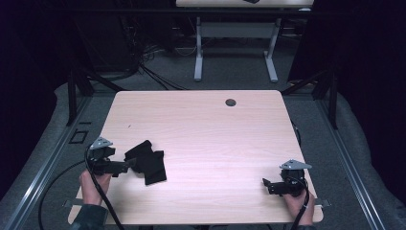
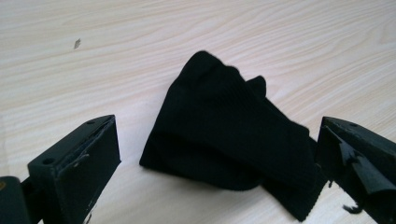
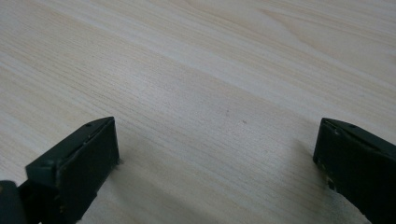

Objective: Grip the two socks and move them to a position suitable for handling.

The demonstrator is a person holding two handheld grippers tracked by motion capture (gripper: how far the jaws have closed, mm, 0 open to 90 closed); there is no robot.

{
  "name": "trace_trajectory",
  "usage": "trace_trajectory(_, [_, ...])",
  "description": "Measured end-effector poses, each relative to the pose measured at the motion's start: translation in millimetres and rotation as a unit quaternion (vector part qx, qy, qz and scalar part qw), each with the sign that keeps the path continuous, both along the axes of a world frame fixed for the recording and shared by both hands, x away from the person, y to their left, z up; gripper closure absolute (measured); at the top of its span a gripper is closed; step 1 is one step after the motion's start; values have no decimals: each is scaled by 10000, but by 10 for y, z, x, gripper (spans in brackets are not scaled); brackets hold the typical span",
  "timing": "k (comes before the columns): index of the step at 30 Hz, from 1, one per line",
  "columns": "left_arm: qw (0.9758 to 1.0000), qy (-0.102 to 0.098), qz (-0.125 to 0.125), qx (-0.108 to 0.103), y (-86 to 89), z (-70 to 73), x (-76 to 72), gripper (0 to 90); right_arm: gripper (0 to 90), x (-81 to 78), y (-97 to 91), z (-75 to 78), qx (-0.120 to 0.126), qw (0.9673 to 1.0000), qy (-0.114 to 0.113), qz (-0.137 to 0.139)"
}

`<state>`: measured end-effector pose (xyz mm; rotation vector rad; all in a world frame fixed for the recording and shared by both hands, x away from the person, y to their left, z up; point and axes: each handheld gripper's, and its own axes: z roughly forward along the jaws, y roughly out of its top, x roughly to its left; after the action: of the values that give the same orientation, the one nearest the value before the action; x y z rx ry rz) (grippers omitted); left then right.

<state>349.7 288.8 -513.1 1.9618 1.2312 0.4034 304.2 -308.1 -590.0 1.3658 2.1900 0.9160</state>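
Lying crumpled on the wooden table (image 1: 201, 129), near its left front edge, the black cloth (image 1: 147, 162) sits just ahead of my left gripper (image 2: 219, 154), whose jaws stand wide apart with one touching the cloth's edge. That gripper's view shows ribbed knit the high view blurs. My right gripper (image 1: 268, 184) rests well apart, jaws spread over bare wood. No writing is readable.
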Motion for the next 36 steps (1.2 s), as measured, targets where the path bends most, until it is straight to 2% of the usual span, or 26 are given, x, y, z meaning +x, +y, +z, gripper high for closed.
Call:
trace_trajectory(2, [9999,88,-29,-53,-13,18,115,4,0,0,0,0,1,10000,-3,0])
trace_trajectory(4, [9999,122,-60,-61,-15,16,157,4,0,0,0,0,1,10000,-1,-1])
trace_trajectory(5, [9996,238,-55,-103,-27,-1,240,14,0,0,0,0,0,10000,-3,-1])
trace_trajectory(7, [9993,358,-60,-132,-25,-34,325,58,0,0,0,0,1,10000,-2,-1])
trace_trajectory(8, [9993,358,-60,-132,-25,-34,325,89,0,0,0,0,1,10000,-2,-1])
trace_trajectory(9, [9989,464,-64,-83,-30,-64,374,89,0,0,0,0,1,10000,-4,-3])
trace_trajectory(10, [9980,625,-68,-21,-38,-117,437,142,0,0,0,0,1,10000,-2,-2])
trace_trajectory(11, [9980,625,-68,-21,-38,-117,437,148,0,0,0,0,1,10000,-2,-2])
trace_trajectory(13, [9969,783,5,24,-48,-185,494,157,0,-1,0,0,0,10000,-3,-2])
trace_trajectory(18, [9955,941,29,71,-71,-243,542,328,0,-1,0,0,-1,10000,-2,-3])
trace_trajectory(20, [9948,1013,1,104,-82,-254,551,341,0,-1,0,0,1,10000,-5,-3])
trace_trajectory(22, [9936,1109,14,217,-101,-271,561,447,0,-1,0,0,-1,10000,-2,-3])
trace_trajectory(23, [9933,1127,39,270,-109,-279,562,447,0,-1,0,0,-1,10000,-2,-3])
trace_trajectory(25, [9924,1170,115,358,-118,-286,559,545,0,-1,0,0,0,10000,-4,-4])
trace_trajectory(29, [9931,1056,242,449,-124,-285,529,736,0,-1,0,0,1,10000,-3,-4])
trace_trajectory(31, [9941,966,212,436,-119,-269,508,811,0,0,0,0,1,10000,-4,-3])
trace_trajectory(33, [9958,790,179,422,-127,-218,469,856,0,0,0,0,1,10000,-4,-3])
trace_trajectory(34, [9958,790,179,422,-127,-218,469,860,0,0,0,0,1,10000,-4,-3])
trace_trajectory(36, [9968,635,130,461,-156,-145,426,862,0,0,0,0,0,10000,-3,-3])
